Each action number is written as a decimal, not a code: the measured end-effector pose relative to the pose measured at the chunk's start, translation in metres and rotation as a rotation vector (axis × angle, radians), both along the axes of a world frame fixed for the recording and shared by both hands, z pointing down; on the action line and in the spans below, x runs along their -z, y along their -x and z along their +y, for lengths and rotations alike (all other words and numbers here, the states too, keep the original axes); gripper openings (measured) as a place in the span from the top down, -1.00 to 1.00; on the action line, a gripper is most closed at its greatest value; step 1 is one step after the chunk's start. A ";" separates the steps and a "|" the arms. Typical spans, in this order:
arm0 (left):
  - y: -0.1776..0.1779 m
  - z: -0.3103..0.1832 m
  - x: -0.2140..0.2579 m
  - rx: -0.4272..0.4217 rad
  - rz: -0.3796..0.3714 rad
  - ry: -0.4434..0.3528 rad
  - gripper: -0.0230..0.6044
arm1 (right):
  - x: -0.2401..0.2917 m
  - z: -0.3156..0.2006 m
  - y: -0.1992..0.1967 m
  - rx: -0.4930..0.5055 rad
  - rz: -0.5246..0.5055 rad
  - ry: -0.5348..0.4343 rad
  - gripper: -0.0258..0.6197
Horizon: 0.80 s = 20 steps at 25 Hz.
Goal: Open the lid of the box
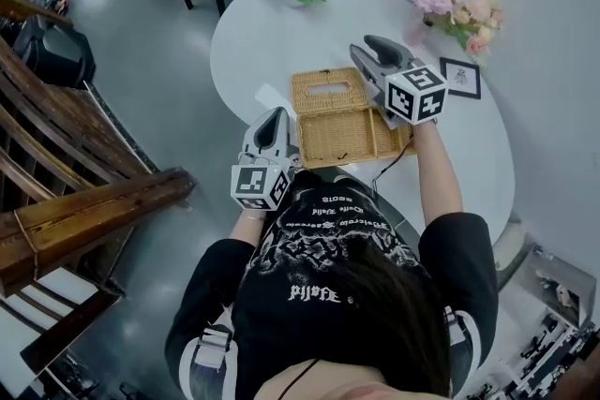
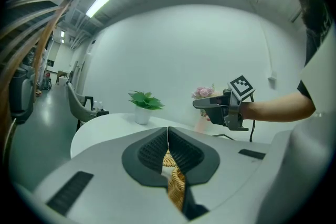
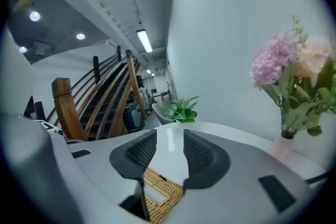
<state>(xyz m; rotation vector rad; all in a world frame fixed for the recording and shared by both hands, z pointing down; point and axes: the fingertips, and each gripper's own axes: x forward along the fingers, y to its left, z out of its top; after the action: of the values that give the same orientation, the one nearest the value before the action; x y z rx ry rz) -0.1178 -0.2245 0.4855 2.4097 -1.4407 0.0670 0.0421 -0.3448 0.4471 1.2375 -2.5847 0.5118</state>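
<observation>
Left gripper (image 1: 279, 115) pinches box (image 1: 342, 136) (lid (image 1: 328, 89) open); right gripper (image 1: 364, 45) raised, fingers (image 3: 205, 152) apart.

Box (image 1: 342, 122): woven wicker, rough, matt. Table (image 1: 272, 42): white, smooth, slight sheen. Left gripper (image 2: 168, 145), right gripper (image 3: 170, 148): grey matt shells, probably plastic; black ribbed pads (image 3: 203, 152).

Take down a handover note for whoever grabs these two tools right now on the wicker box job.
Left tool: jaws closed together, by the left edge of the wicker box as the head view shows it. Wicker shows beneath the jaws; a grip on it isn't certain.
Right tool: jaws apart, nothing between them, held over the right end of the lid.
Things: box on the white table, inside exposed; lid folded back, lying behind the box.
Done: lid is open.
Left: probably just draw both tools clear.
</observation>
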 end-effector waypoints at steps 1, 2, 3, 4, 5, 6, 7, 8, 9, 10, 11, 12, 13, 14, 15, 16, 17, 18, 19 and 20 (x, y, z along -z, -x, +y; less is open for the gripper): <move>-0.002 0.001 0.001 -0.003 -0.005 -0.003 0.85 | 0.003 0.006 -0.003 -0.017 0.002 -0.015 0.35; -0.005 0.002 0.001 -0.007 -0.009 -0.006 0.85 | 0.005 0.011 -0.006 -0.031 0.006 -0.028 0.35; -0.008 0.003 0.002 -0.011 -0.009 -0.010 0.85 | 0.006 0.017 -0.009 -0.043 0.012 -0.039 0.35; -0.011 0.004 0.002 -0.015 -0.008 -0.012 0.85 | 0.006 0.022 -0.011 -0.051 0.020 -0.048 0.35; -0.014 0.004 0.003 -0.018 -0.006 -0.015 0.85 | 0.005 0.028 -0.012 -0.057 0.030 -0.054 0.35; -0.016 0.005 0.004 -0.022 -0.004 -0.018 0.85 | 0.004 0.035 -0.013 -0.062 0.040 -0.058 0.35; -0.017 0.006 0.005 -0.025 -0.004 -0.021 0.85 | 0.003 0.041 -0.013 -0.068 0.046 -0.062 0.35; -0.019 0.006 0.006 -0.026 -0.005 -0.024 0.85 | 0.002 0.048 -0.013 -0.076 0.047 -0.065 0.35; -0.020 0.007 0.006 -0.026 -0.007 -0.025 0.85 | 0.000 0.054 -0.012 -0.084 0.045 -0.068 0.35; -0.022 0.008 0.006 -0.025 -0.010 -0.025 0.85 | -0.002 0.061 -0.012 -0.094 0.042 -0.070 0.35; -0.024 0.009 0.005 -0.024 -0.013 -0.026 0.85 | -0.006 0.067 -0.012 -0.103 0.041 -0.073 0.35; -0.025 0.010 0.005 -0.021 -0.017 -0.028 0.85 | -0.009 0.074 -0.012 -0.111 0.042 -0.074 0.35; -0.027 0.011 0.004 -0.017 -0.022 -0.031 0.85 | -0.014 0.080 -0.011 -0.117 0.045 -0.074 0.35; -0.028 0.012 0.004 -0.011 -0.026 -0.034 0.85 | -0.018 0.085 -0.010 -0.120 0.047 -0.072 0.35; -0.030 0.013 0.003 -0.007 -0.030 -0.034 0.85 | -0.022 0.090 -0.009 -0.122 0.044 -0.067 0.35; -0.031 0.015 0.003 -0.005 -0.033 -0.034 0.85 | -0.025 0.096 -0.007 -0.121 0.039 -0.062 0.35; -0.034 0.017 0.002 -0.007 -0.038 -0.035 0.85 | -0.029 0.101 -0.006 -0.120 0.034 -0.057 0.35; -0.036 0.019 0.001 -0.011 -0.043 -0.035 0.85 | -0.033 0.106 -0.004 -0.119 0.030 -0.052 0.36; -0.039 0.021 0.001 -0.015 -0.045 -0.034 0.85 | -0.036 0.111 -0.003 -0.120 0.026 -0.047 0.36; -0.040 0.023 0.000 -0.016 -0.045 -0.032 0.85 | -0.040 0.115 -0.002 -0.125 0.021 -0.042 0.36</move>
<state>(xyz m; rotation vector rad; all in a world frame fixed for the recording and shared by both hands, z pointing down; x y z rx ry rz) -0.0775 -0.2018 0.4857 2.4608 -1.4530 0.1039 0.0442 -0.2296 0.4867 1.4169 -2.5248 0.4665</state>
